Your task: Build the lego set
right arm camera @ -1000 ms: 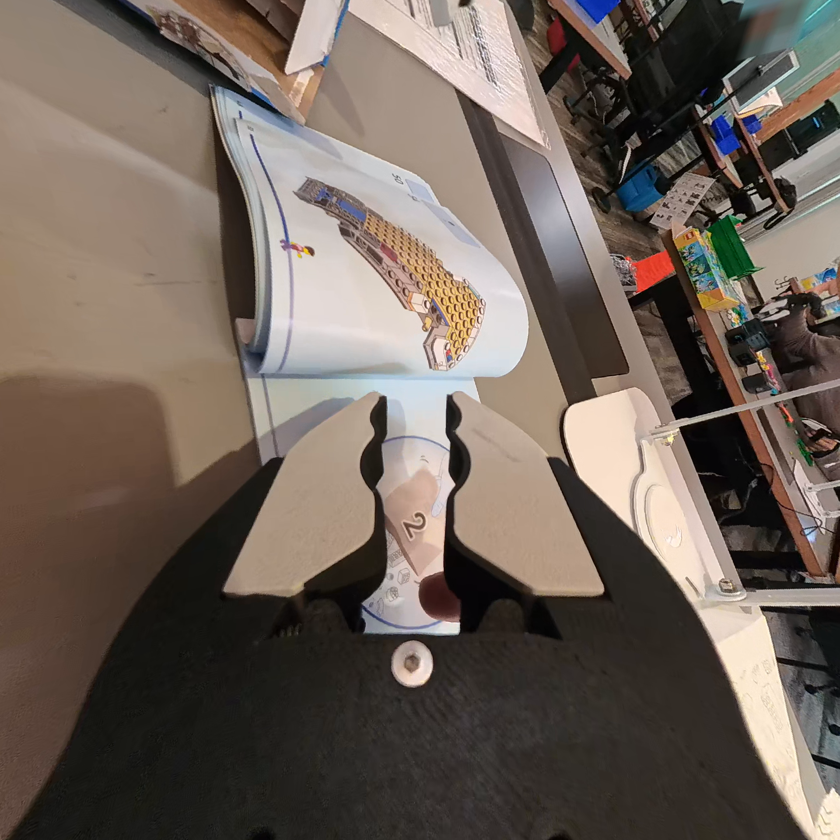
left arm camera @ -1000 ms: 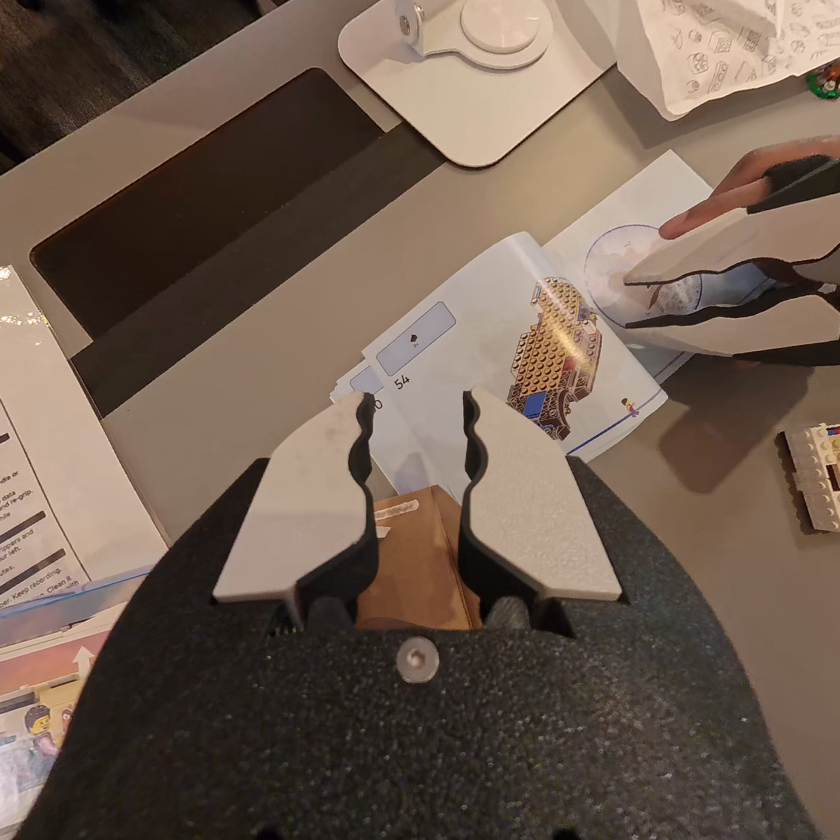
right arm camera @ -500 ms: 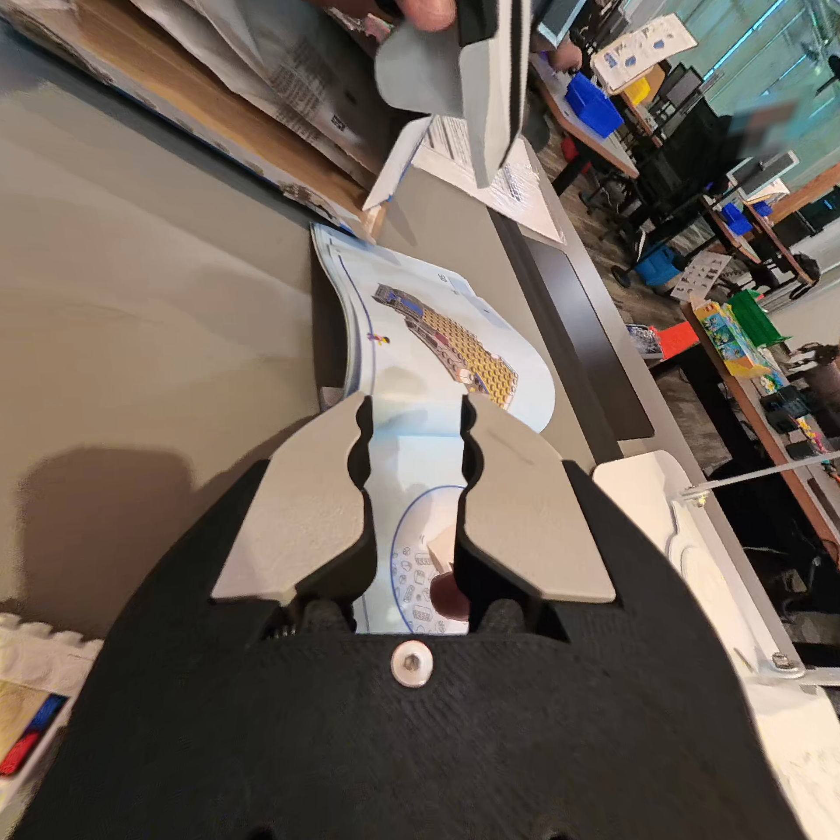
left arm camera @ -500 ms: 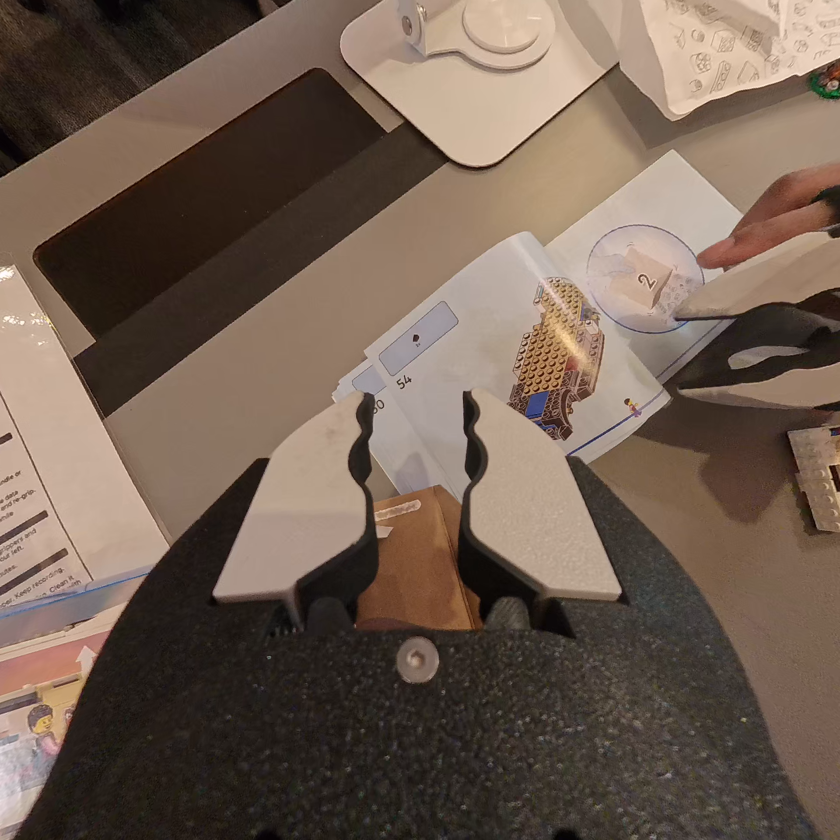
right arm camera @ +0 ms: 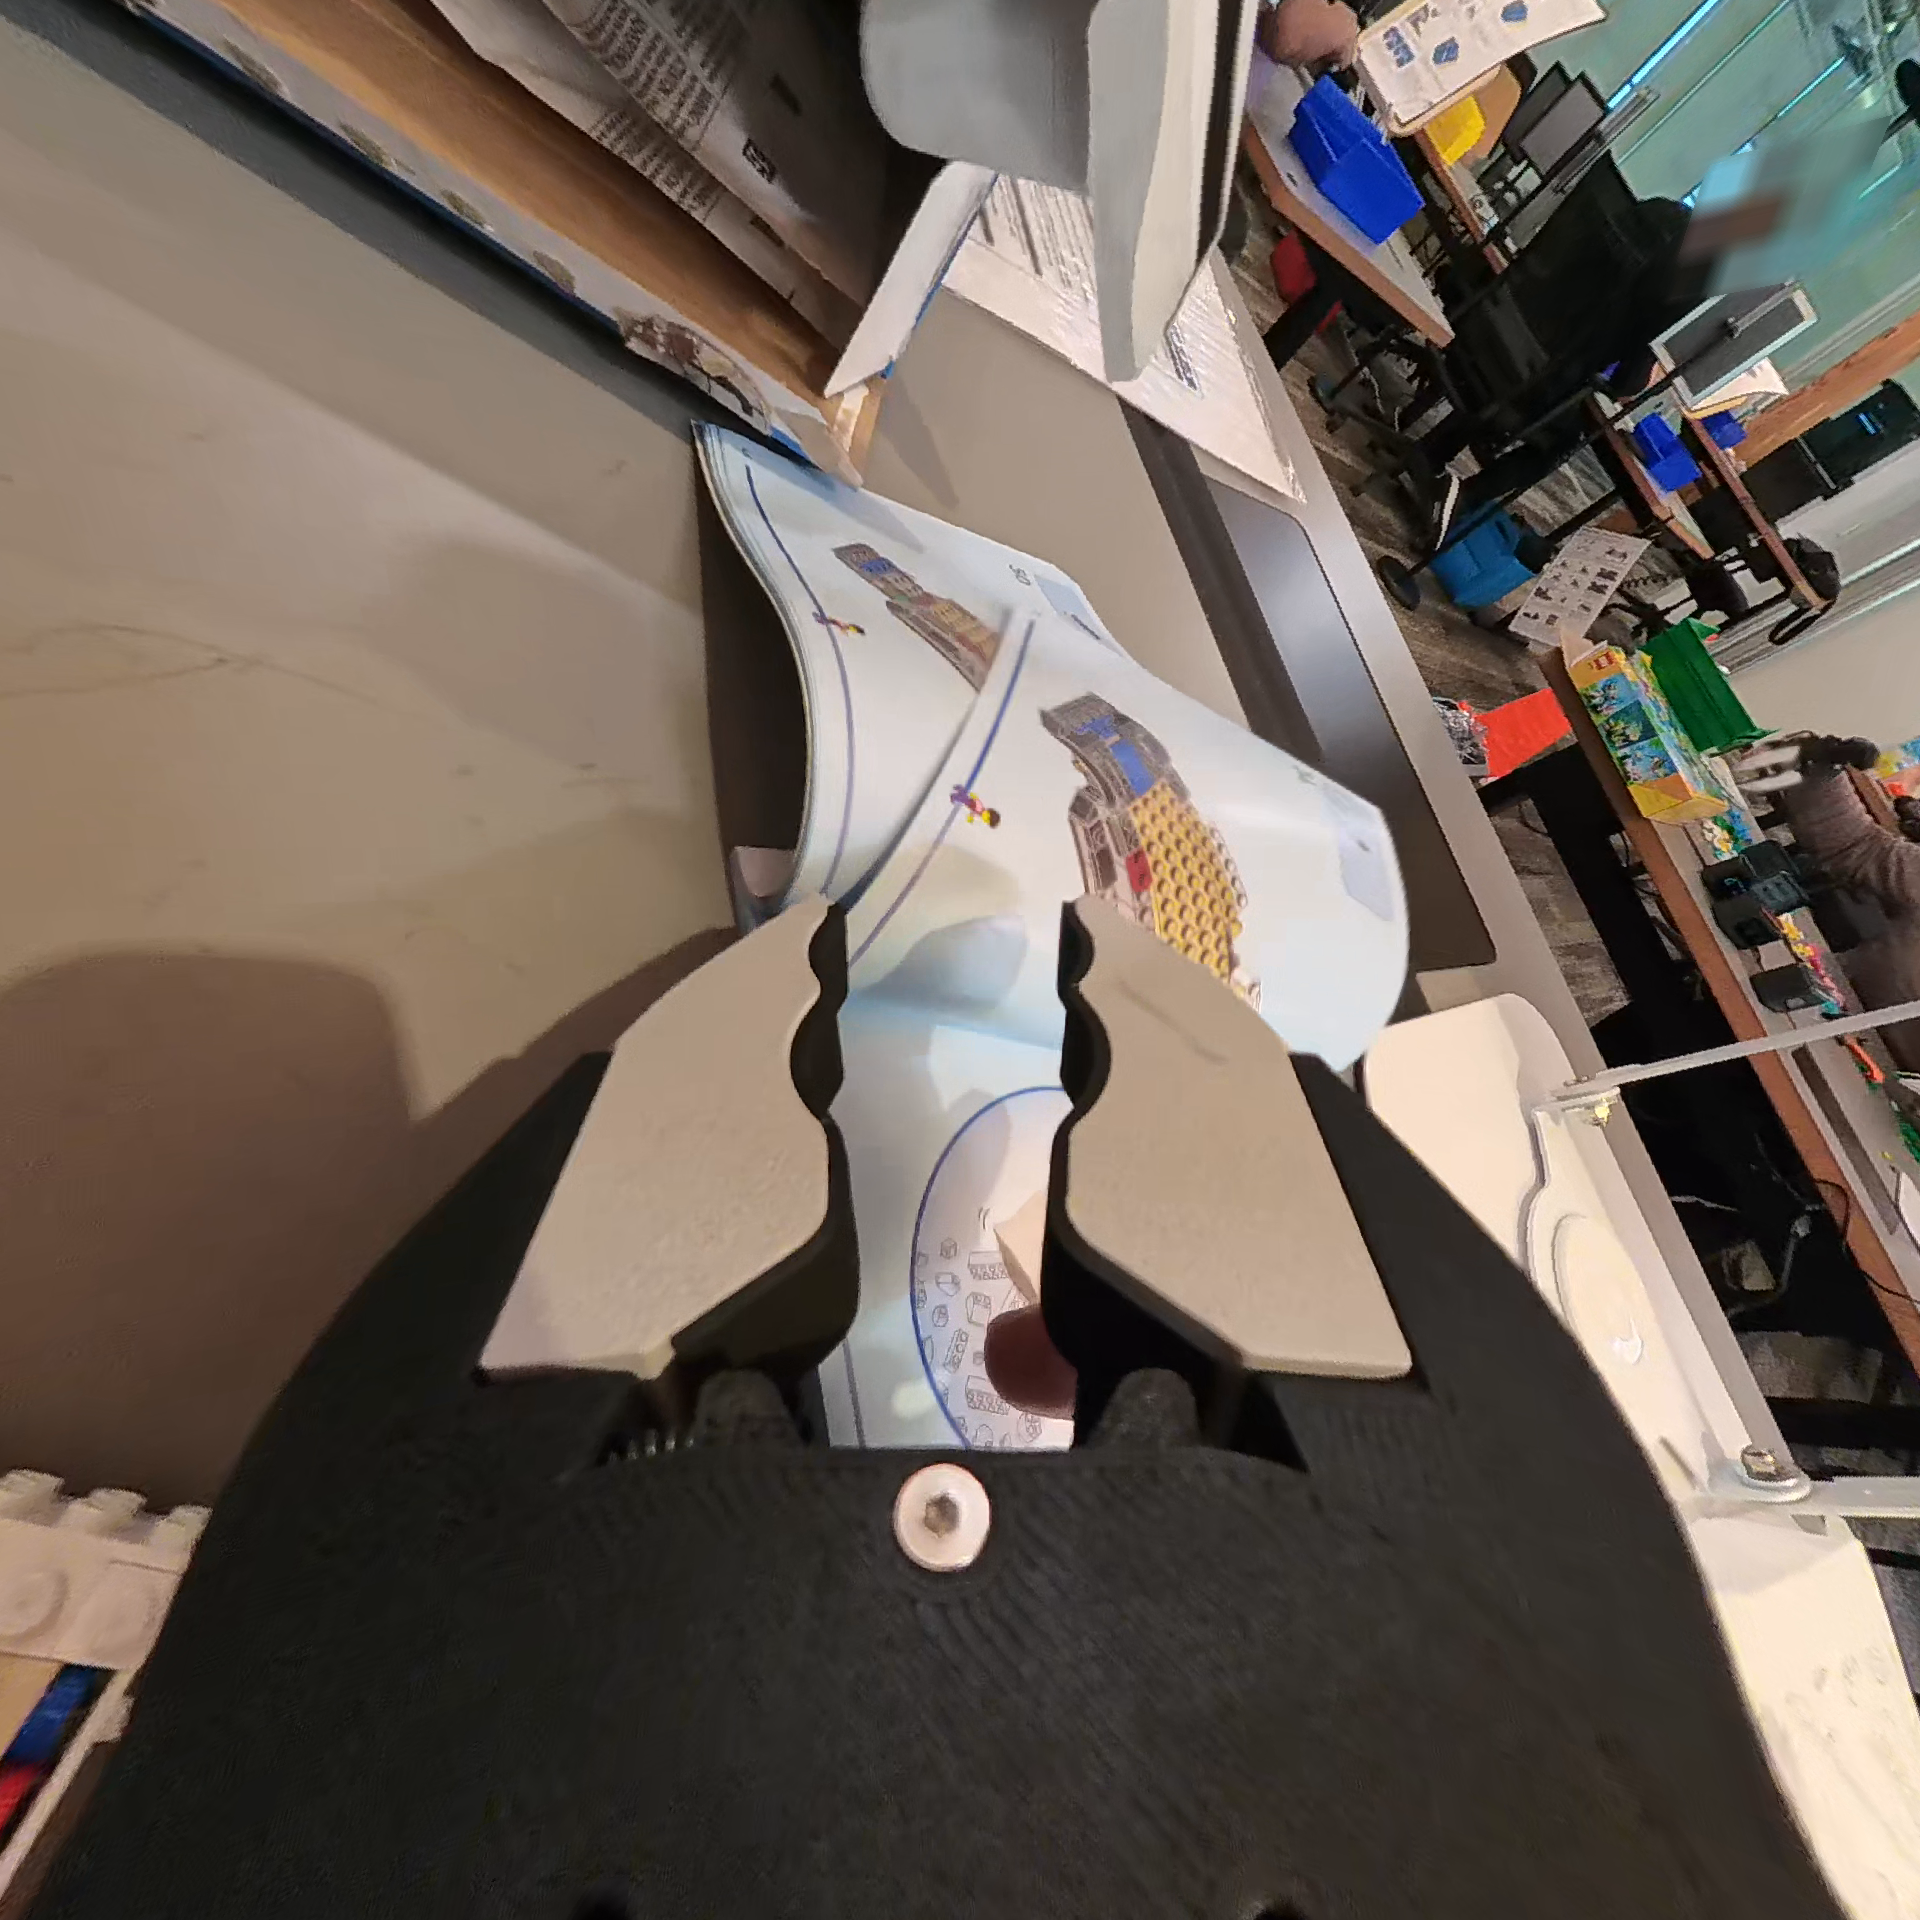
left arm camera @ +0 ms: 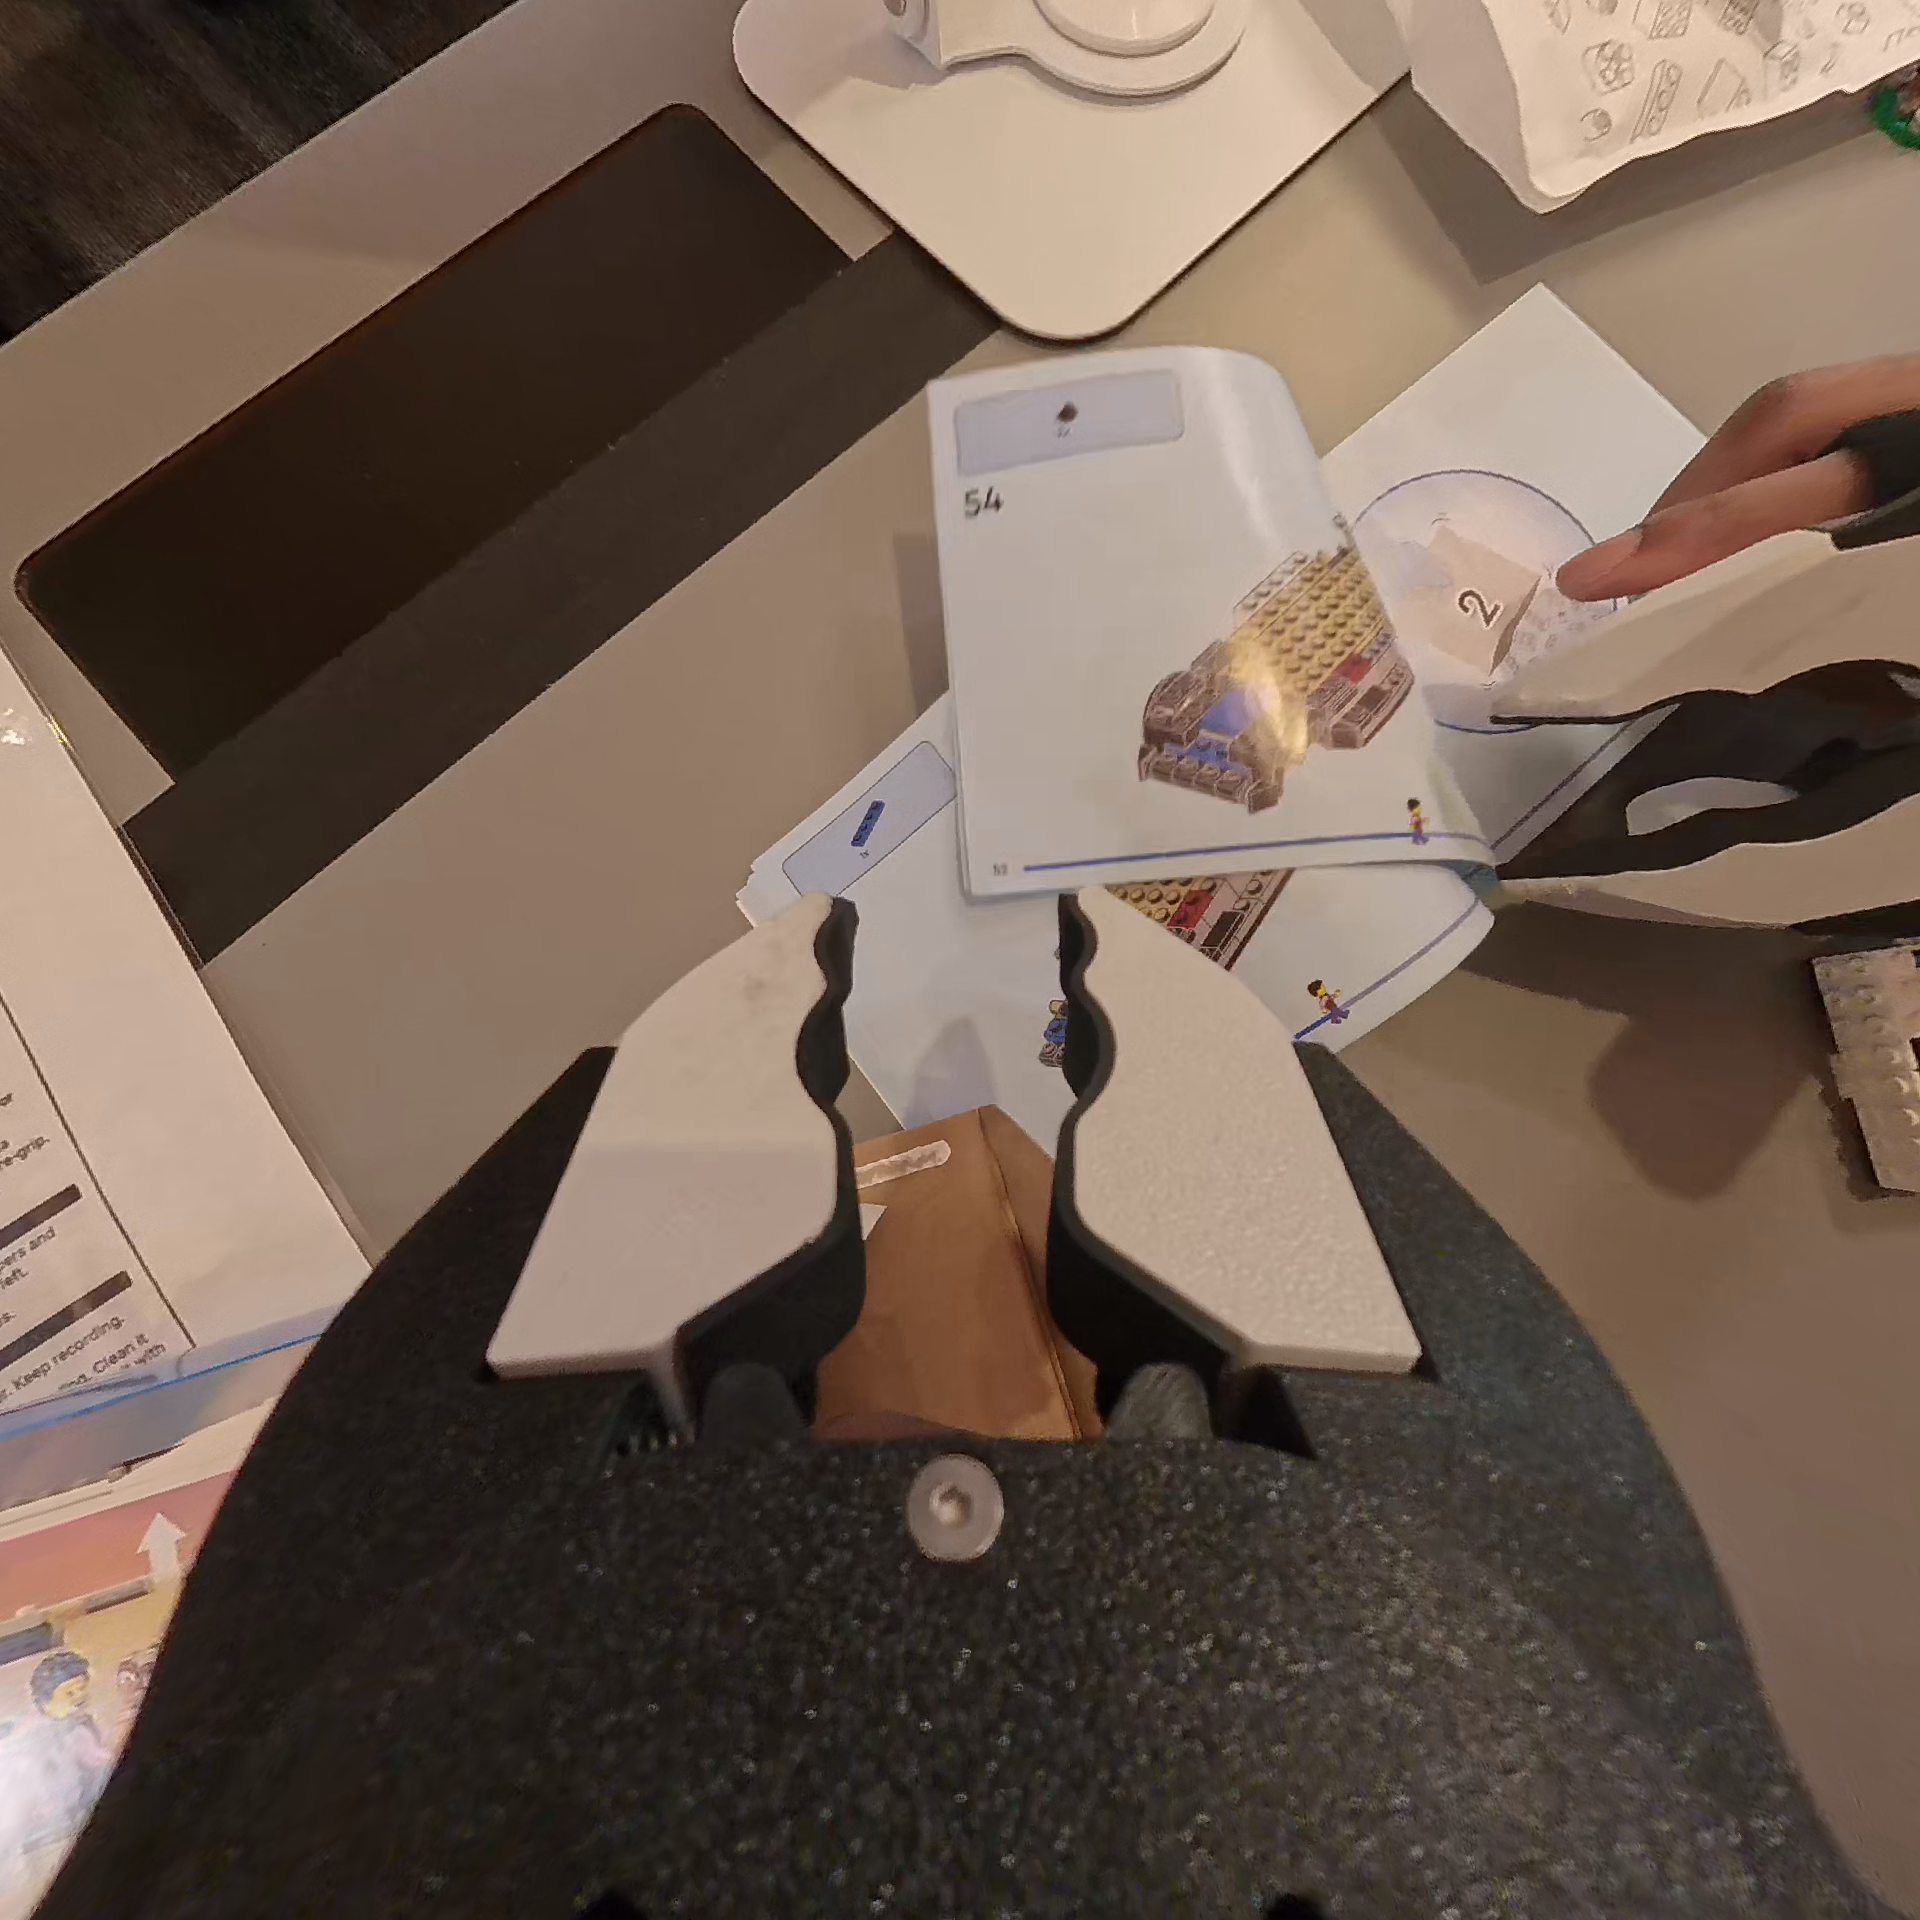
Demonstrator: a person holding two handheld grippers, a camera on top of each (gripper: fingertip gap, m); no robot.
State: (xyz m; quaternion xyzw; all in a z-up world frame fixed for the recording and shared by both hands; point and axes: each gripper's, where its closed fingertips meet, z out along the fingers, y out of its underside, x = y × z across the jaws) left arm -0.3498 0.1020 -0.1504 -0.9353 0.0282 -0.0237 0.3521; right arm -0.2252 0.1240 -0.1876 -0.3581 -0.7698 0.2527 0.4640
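An open instruction booklet [left arm camera: 1122, 644] lies on the grey table [left arm camera: 623, 831]. One of its pages stands lifted and curled, and it also shows in the right wrist view [right arm camera: 1039, 831]. My right gripper [right arm camera: 945, 925] is open at the booklet's right-hand page; the curled page rises in front of its fingertips and neither pad presses on it. It enters the left wrist view from the right [left arm camera: 1501, 795]. A person's fingertip [left arm camera: 1600, 566] rests on that right-hand page. My left gripper [left arm camera: 945, 914] is open and empty above the booklet's near edge and a brown paper bag [left arm camera: 956, 1278].
A white lamp base [left arm camera: 1070, 156] and a dark inset panel [left arm camera: 416, 416] lie at the back. A printed white bag [left arm camera: 1662, 83] is at the back right and a pale brick plate [left arm camera: 1870, 1070] at the right. A laminated sheet [left arm camera: 83, 1143] and a box [left arm camera: 83, 1662] lie at the left.
The booklet's top page has lifted and swung upright, baring another printed page under it. The right gripper drew back toward the booklet's right edge. The left gripper stayed put; both stayed open.
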